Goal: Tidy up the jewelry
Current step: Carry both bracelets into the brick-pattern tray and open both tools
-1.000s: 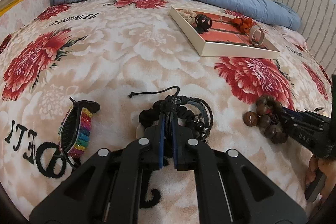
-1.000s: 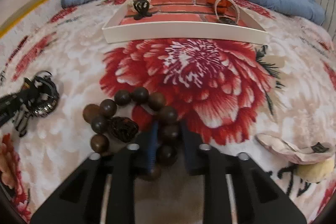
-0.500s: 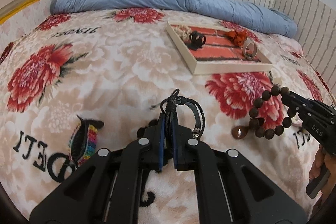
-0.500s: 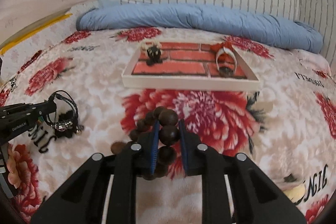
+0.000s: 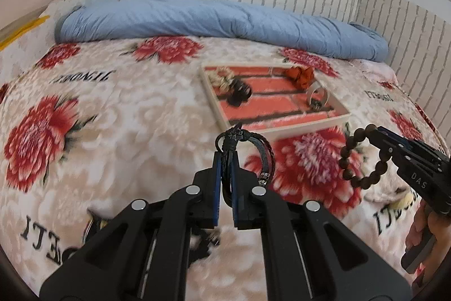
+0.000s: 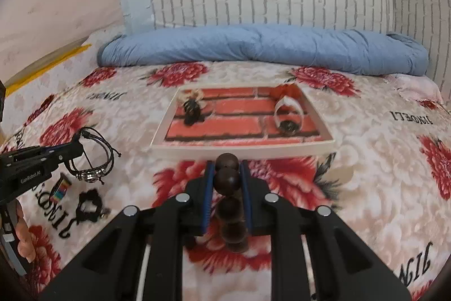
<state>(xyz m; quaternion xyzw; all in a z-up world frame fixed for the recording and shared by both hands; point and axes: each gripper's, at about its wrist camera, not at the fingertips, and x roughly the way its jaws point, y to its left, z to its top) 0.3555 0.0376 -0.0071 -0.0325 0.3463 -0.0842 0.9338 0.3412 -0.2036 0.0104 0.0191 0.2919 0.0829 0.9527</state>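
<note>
From the left wrist, the left tool (image 5: pixel 225 160) sits low in the middle of the frame, clenched on a bundle of black braided cord bracelets (image 5: pixel 248 145) that now hangs clear of the bed (image 5: pixel 126 126); a second ago that bundle lay on the flowered blanket with the jaws already closed around it. At the right edge the right tool (image 5: pixel 377 134) carries a string of brown wooden beads (image 5: pixel 363 160), also lifted off the bedding, where earlier it lay in a heap. The white-rimmed tray (image 5: pixel 307 126) with its brick-patterned floor lies above the middle of the frame and already contains a pale knotted piece, a black item, an orange item and a white ring-shaped piece.

From the right wrist, the right tool (image 6: pixel 225 174) grips the wooden beads (image 6: pixel 227 181) between its blue pads, the rest of the strand dangling below the jaws. The tray (image 6: pixel 242 151) lies straight ahead, just above the tool tips. At the left edge, the left tool (image 6: pixel 79 150) holds its cord bracelets (image 6: pixel 95 160) up off the blanket. Below it, a rainbow-striped piece (image 6: pixel 62 189) and a black item (image 6: pixel 88 205) remain on the bed.

Both pickups look done, so the carry to the tray appears to be the step in hand, with at least two pieces left afterward.
</note>
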